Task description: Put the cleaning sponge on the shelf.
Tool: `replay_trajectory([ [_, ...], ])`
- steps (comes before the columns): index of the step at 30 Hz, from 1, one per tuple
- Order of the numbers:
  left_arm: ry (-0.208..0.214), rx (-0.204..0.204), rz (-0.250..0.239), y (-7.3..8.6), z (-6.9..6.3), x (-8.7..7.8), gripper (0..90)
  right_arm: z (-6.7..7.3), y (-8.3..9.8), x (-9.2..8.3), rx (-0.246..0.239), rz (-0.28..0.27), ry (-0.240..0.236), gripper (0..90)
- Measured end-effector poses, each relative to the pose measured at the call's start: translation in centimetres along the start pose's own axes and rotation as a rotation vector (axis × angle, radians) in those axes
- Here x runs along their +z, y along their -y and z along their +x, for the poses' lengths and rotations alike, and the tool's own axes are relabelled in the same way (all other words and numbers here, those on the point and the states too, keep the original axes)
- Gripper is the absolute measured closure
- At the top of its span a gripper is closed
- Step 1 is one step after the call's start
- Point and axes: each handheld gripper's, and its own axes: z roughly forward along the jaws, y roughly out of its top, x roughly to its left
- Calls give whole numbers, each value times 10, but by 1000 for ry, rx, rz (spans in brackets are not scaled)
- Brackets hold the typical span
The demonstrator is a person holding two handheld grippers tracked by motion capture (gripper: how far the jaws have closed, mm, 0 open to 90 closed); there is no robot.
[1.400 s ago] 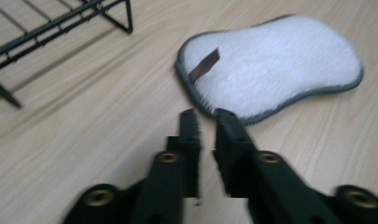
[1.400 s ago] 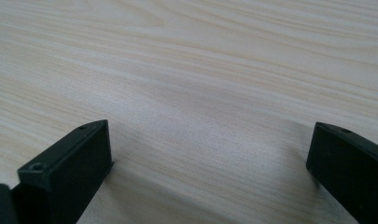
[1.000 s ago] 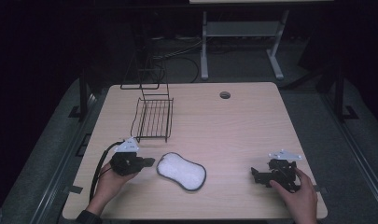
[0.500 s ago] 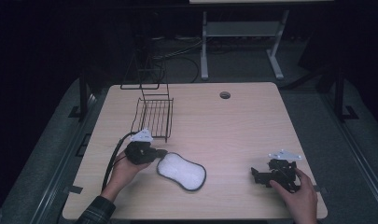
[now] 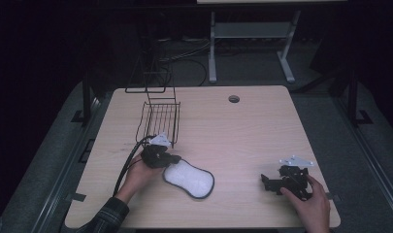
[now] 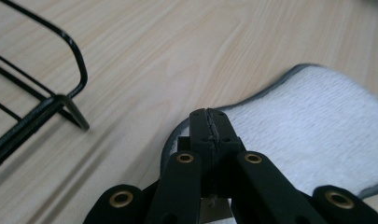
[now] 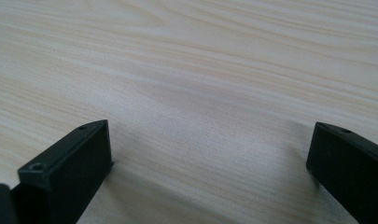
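pad point(image 5: 188, 178) lying flat on the table point(image 5: 242, 131), toward the near left part, white and fuzzy with a grey edge. its long axis is running slantwise, from the upper-left end near the wire rack point(image 5: 158, 120) down to the lower-right end nearer the table's front.

left gripper point(image 5: 171, 158) is sitting right at the pad's upper-left end, tips pointing along that slant toward the pad. in the left gripper view its jaws are pressed together, nothing between them; left gripper point(image 6: 209, 122) tip is hovering over or resting at the pad point(image 6: 312, 126) rim, cannot tell if touching. the rack's corner wire point(image 6: 65, 93) is showing just off to one side, apart from the jaws.

right gripper point(image 5: 268, 182) is resting well apart from the pad, over on the near right of the table, held by the right hand point(image 5: 310, 206). in the right gripper view its jaws are standing wide, bare wood point(image 7: 200, 93) between them, holding nothing.

judging: the left hand point(image 5: 138, 174) is clearly the nearer one, already at the pad's short end. jaws being shut, a pinch on the rim would be needing them to spread first; otherwise closed tips could be pushing the pad along its length, away from the rack. rack is sitting close behind the left gripper, so little room for backing up.
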Motion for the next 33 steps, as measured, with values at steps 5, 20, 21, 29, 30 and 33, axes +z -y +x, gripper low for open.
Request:
replay_trajectory([
  [5,-6,-6,-3,3,1,-1,899,0,0,0,0,0,0,0],
  [20,-43,-33,1,22,2,-21,899,0,0,0,0,0,0,0],
  [21,-46,-42,-3,24,2,-23,899,0,0,0,-1,-1,0,0],
  [29,-55,-71,-3,36,0,-34,899,0,0,0,-1,-1,0,0],
  [30,-57,-73,-1,39,0,-37,899,0,0,0,-1,0,0,0],
  [33,-57,-80,-1,43,-2,-41,898,0,0,0,-1,-1,0,0],
])
